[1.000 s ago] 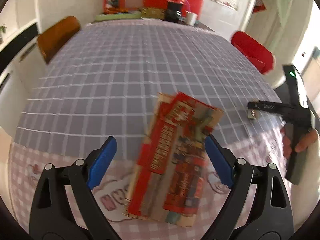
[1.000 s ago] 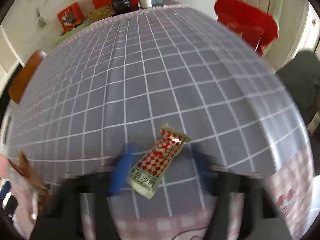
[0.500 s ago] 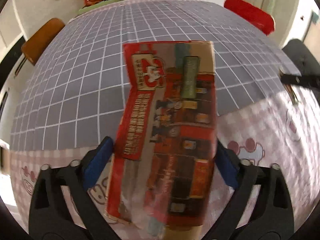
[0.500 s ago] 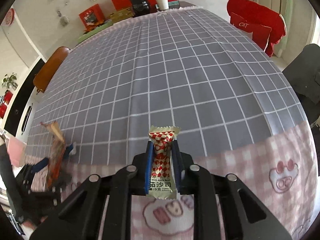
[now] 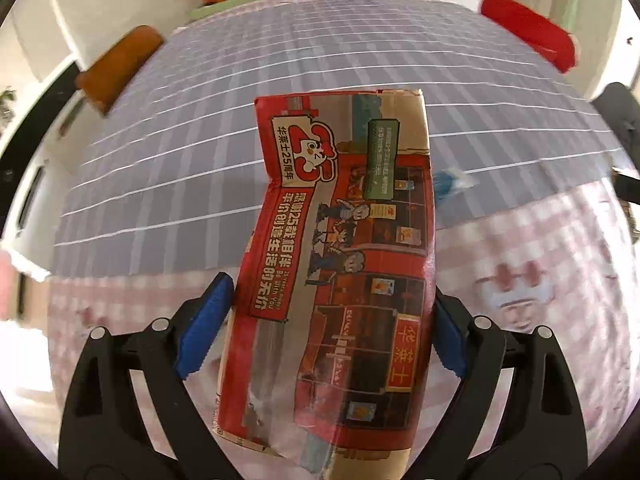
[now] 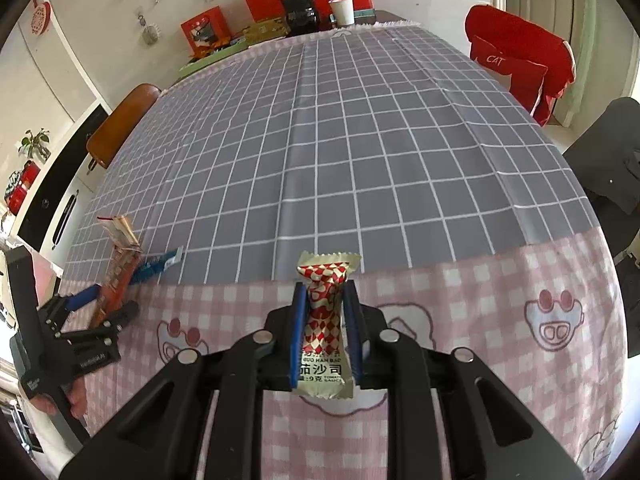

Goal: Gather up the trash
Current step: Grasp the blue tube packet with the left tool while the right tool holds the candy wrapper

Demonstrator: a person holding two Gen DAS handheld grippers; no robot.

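Note:
My left gripper is shut on a flattened red and brown paper food bag and holds it upright above the table's near edge. In the right wrist view the same bag and left gripper show at the far left. My right gripper is shut on a small red-and-white checked ketchup sachet, held upright over the pink cloth. A small blue wrapper lies on the grey cloth next to the bag; it also shows blurred in the left wrist view.
The table has a grey checked cloth with a pink checked border. A brown chair stands at the left, a red chair at the right. A white cup and red boxes sit at the far end.
My left gripper closed on the paper bag and lifted it off the table. My right gripper closed on the ketchup sachet, raised it and drew back toward the near edge.

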